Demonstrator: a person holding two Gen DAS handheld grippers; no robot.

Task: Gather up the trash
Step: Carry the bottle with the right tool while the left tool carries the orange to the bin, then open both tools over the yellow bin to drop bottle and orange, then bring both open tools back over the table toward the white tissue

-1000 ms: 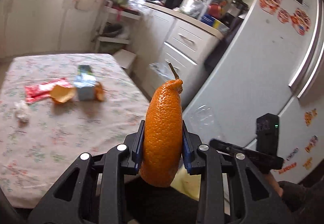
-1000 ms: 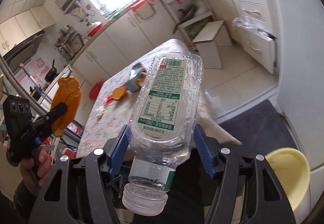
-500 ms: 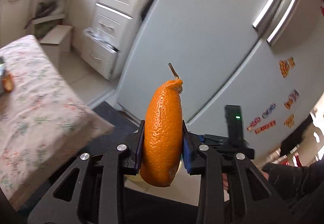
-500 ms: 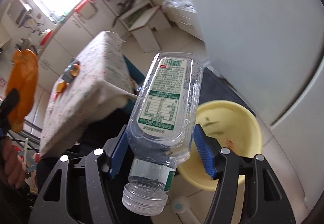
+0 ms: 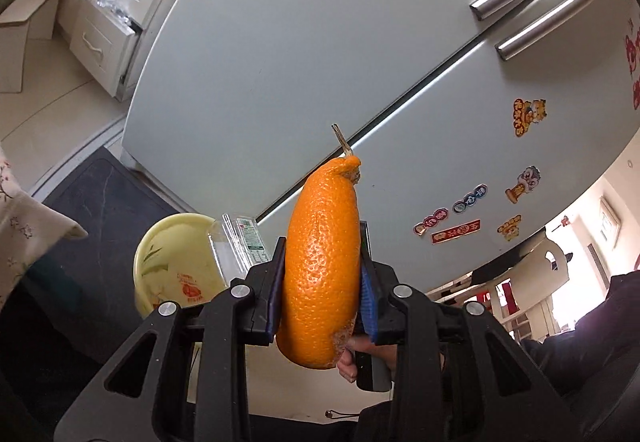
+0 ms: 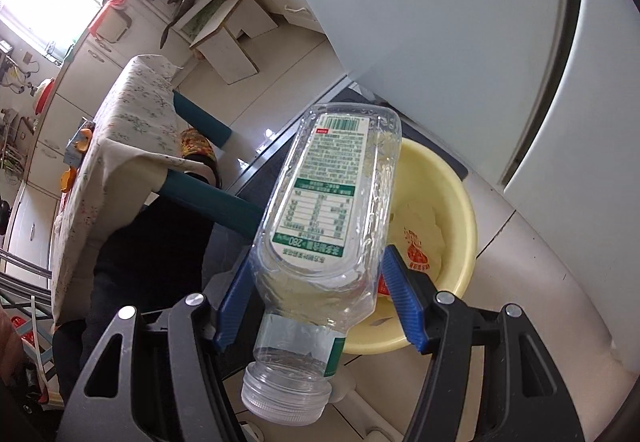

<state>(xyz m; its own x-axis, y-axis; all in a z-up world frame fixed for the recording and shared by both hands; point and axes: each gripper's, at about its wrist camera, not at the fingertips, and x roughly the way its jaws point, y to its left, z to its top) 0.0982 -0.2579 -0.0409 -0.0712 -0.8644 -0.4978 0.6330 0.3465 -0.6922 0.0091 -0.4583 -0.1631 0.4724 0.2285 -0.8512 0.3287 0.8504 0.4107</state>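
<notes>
- Clamping upright between the left gripper [image 5: 322, 282] jaws is sitting an orange peel [image 5: 322, 262] (stem up)
- right gripper [image 6: 320, 298] is squeezing an empty bottle [image 6: 328, 218], cap toward camera, above the yellow basin [image 6: 460, 202]

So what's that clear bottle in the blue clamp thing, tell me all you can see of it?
The bottle is clear, thin plastic, flattish, and looks empty. A white label with green print and a barcode covers its broad face. Its ribbed clear cap is screwed on and points toward the camera, the base pointing away. The right gripper clamps its shoulders between blue pads, which are all that touches it. It hangs tilted in the air, in front of a yellow basin on the floor by the fridge.
</notes>
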